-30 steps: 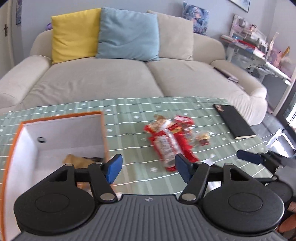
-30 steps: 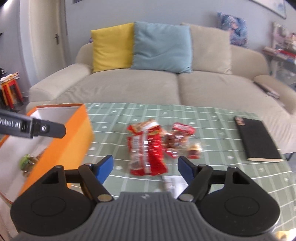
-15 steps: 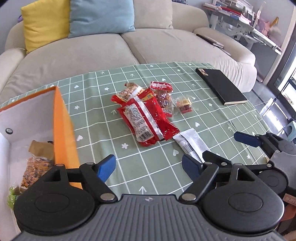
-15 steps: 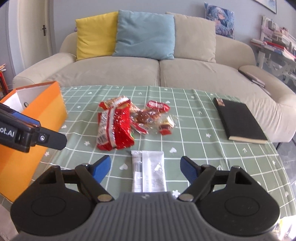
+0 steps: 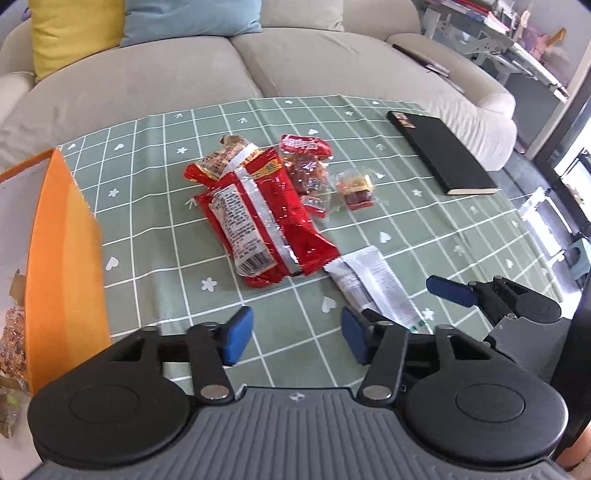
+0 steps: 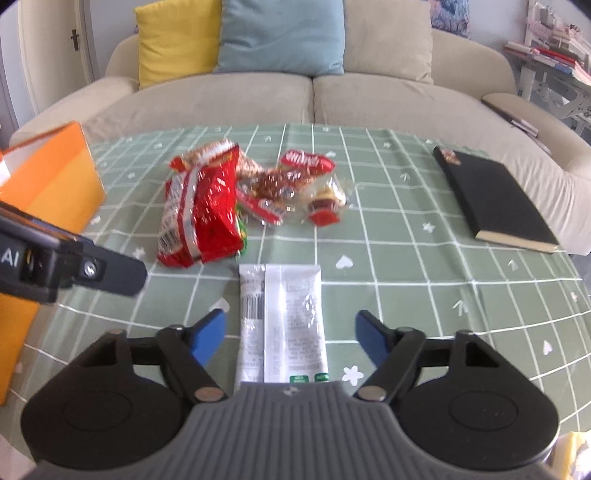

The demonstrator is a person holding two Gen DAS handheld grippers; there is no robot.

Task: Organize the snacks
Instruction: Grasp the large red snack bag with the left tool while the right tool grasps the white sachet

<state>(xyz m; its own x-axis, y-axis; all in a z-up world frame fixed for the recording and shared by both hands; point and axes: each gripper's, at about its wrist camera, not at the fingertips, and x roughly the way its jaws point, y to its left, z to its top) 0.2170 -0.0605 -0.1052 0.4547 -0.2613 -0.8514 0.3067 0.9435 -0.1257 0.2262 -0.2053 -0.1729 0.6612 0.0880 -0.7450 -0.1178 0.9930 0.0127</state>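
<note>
Both grippers spread wide, pinching nothing, above green checked surface (image 6: 406,266). White sachet (image 6: 284,321) flat on cloth, lying btwn right gripper (image 6: 291,332) fingers, w/ blue pads clear on either side. Red snack bag (image 5: 258,218) and small wrapped sweets (image 5: 356,186) ahead of left gripper (image 5: 295,334) fingers. Orange box (image 5: 62,266) beside left finger, snacks inside. Black notebook (image 6: 495,199) far right.

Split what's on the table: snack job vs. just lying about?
Job:
- big red snack bag
- small red-topped packets
- small clear-wrapped sweet
- white packet
- orange box, some snacks already inside

Lying about:
- black notebook
- sofa cushions
</note>
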